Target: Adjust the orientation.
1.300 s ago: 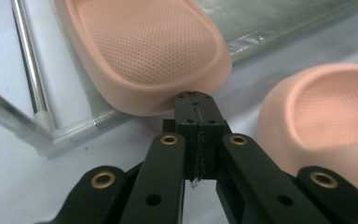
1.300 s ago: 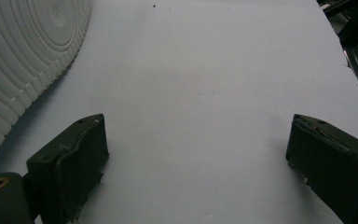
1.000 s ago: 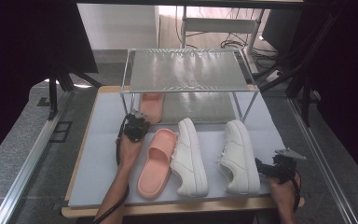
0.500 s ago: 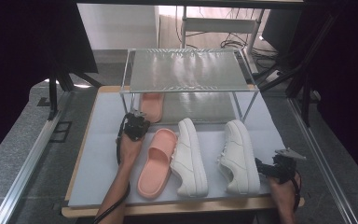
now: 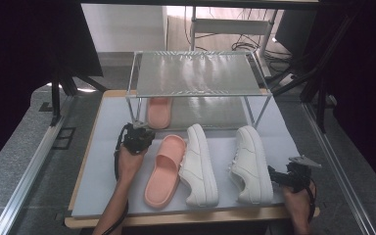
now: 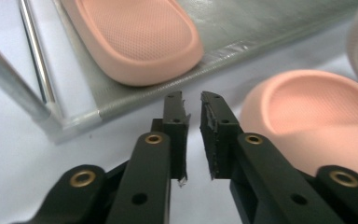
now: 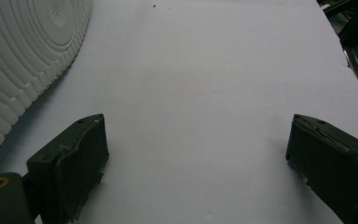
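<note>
Pink slipper (image 5: 162,169) on mat (image 5: 103,147), beside white shoe (image 5: 199,164). Left gripper (image 5: 138,133) low at its toe, jaws nearly together, holding nothing. Left gripper view: second slipper (image 6: 135,37) on rack shelf (image 6: 242,32). Right gripper (image 5: 285,177) beside other shoe (image 5: 248,163), jaws wide apart; its view shows that shoe's ribbed sole.

Left tongs (image 6: 192,109) sit nearly closed, the 2 jaws a sliver apart with nothing between them, forearm stretched forward. Right tongs (image 7: 196,154) gape wide and empty, held low in the right hand (image 5: 297,205).
</note>
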### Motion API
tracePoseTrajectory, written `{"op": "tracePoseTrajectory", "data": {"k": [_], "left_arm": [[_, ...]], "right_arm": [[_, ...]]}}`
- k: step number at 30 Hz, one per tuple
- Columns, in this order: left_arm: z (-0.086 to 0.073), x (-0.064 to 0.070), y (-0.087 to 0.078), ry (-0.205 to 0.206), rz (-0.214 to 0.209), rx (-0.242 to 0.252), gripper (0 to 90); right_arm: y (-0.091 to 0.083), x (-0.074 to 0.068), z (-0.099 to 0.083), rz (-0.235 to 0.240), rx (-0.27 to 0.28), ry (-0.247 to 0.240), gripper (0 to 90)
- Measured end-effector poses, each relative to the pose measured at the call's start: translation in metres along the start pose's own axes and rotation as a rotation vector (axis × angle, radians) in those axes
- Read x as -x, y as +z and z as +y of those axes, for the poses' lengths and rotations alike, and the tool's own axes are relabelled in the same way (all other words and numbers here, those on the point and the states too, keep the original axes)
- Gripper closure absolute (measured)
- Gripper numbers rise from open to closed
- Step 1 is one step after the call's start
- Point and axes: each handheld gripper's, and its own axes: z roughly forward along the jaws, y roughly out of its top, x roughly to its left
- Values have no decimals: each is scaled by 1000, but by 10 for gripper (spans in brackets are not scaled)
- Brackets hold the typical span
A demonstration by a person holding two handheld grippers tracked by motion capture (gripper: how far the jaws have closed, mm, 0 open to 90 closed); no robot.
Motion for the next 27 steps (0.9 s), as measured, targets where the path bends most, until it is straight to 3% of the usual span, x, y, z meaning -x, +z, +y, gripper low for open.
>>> {"op": "tracePoseTrajectory", "data": {"k": [4, 20, 27], "left_arm": [[-6, 1, -13, -2, -15, 13, 720], [-36, 16, -71, 16, -57, 31, 685], [-44, 25, -81, 29, -83, 33, 680]], "right_arm": [[0, 0, 0, 0, -1, 1, 57], [0, 0, 0, -1, -1, 1, 57], [0, 0, 0, -1, -1, 0, 57]]}}
